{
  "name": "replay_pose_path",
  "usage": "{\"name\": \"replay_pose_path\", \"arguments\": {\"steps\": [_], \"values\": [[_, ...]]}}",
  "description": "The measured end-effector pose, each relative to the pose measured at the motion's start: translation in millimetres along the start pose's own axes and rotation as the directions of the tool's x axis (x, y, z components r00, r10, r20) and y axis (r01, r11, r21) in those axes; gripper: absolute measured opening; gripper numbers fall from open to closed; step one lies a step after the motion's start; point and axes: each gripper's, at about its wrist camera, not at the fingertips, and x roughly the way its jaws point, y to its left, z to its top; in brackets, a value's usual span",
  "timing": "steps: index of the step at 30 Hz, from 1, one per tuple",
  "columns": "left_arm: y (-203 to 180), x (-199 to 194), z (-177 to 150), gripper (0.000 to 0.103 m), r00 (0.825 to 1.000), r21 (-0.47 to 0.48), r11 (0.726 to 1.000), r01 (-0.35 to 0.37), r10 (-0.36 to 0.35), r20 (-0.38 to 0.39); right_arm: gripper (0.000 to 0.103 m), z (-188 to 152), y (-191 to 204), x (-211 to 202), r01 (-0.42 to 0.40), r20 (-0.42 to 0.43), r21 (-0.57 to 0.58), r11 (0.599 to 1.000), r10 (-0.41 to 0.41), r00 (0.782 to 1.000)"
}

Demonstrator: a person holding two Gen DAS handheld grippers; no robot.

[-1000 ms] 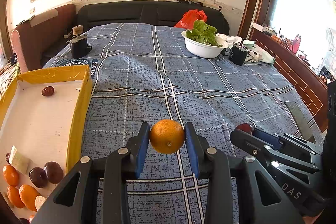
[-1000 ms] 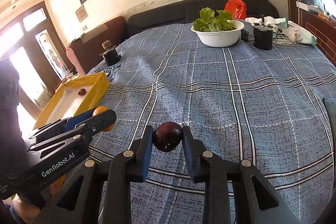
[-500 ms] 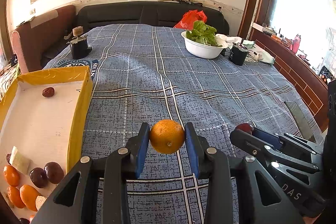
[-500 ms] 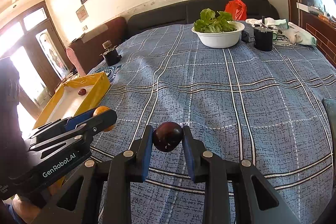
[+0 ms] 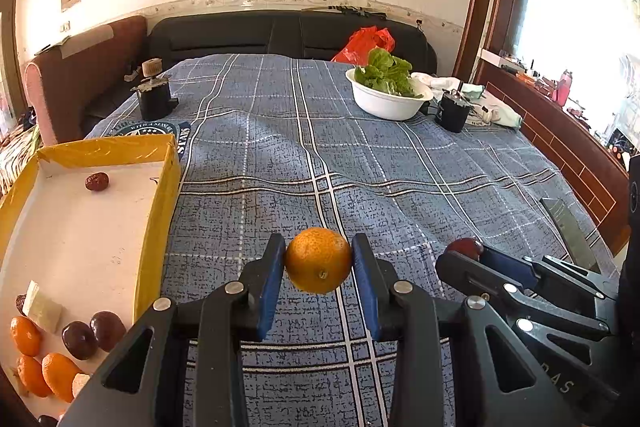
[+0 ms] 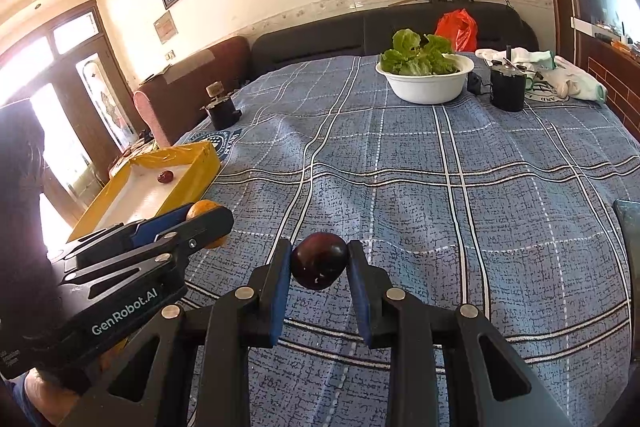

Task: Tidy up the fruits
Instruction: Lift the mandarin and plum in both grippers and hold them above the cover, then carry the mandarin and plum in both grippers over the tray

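Left gripper [image 5: 319, 261] pinches orange [image 5: 319, 259] between its blue pads, held above the plaid cloth [image 5: 360, 163]; yellow tray [image 5: 156, 219] lies just to its left. Right gripper [image 6: 319, 262] pinches dark plum [image 6: 319, 261], beside the left one

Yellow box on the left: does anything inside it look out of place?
Yes. In the yellow cardboard box, one small dark red fruit lies alone at the far end, apart from the oranges and dark plums grouped at the near end.
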Motion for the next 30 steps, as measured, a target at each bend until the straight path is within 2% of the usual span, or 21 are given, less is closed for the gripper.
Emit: {"name": "replay_pose_path", "arguments": {"steps": [9,17,22,26,30], "values": [[2,-11,1,0.033,0.999,-0.008,1.0,-0.009,0.009,0.032,0.031,1,1,-1,0.008,0.014,-0.015,1.0,-0.007,1.0],[20,-47,-6,0.033,0.998,-0.037,0.999,0.019,-0.017,0.065,0.03,1,1,-4,0.017,0.033,-0.021,1.0,-0.016,0.999],[54,-71,-12,0.033,0.997,-0.094,0.995,0.015,-0.008,0.073,0.03,1,1,-3,0.024,0.03,-0.012,1.0,-0.024,0.999],[95,-93,-17,0.033,0.995,-0.153,0.988,-0.022,0.037,0.091,0.031,2,10,-5,0.005,0.018,-0.008,1.0,-0.005,1.0],[150,-106,-27,0.033,0.992,-0.225,0.97,-0.087,0.105,0.069,0.031,3,36,-4,-0.055,-0.013,-0.031,0.998,0.055,0.998]]}}
